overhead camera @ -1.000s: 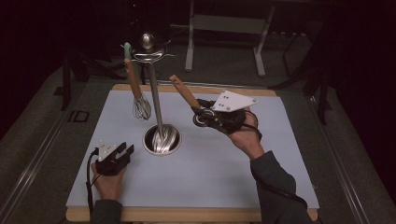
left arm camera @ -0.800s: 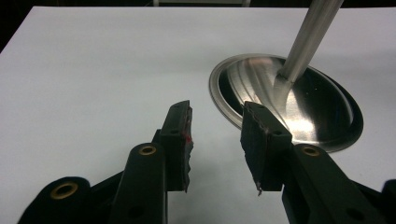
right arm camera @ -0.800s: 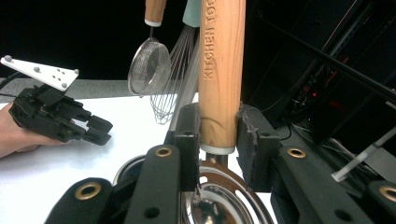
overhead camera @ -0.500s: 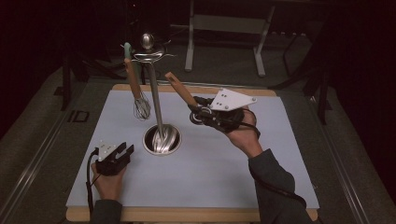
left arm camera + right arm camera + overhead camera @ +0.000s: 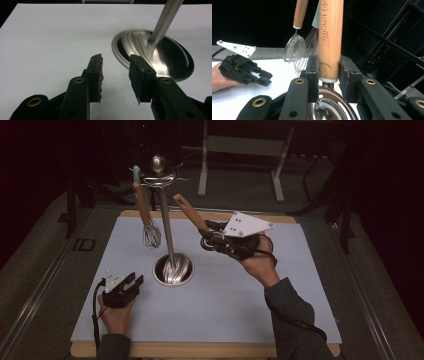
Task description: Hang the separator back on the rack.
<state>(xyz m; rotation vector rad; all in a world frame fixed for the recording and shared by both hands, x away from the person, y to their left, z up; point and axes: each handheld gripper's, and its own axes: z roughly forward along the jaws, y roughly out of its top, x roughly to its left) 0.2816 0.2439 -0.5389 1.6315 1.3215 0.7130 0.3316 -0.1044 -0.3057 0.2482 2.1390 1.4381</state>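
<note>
Wooden handle, lettered "KITCHEN TOO", clamped in right gripper; left gripper near left, parted, holding nothing.

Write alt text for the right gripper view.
Two black jaws of the right gripper clamp a wooden utensil handle stamped with lettering, held upright. Behind it hang a small strainer and a whisk. The left gripper rests on the white table farther off.

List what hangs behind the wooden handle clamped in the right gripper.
Behind the wooden handle in the right gripper, a wire whisk and a small mesh strainer hang. The handle covers part of the whisk, and the hooks lie above the picture.
</note>
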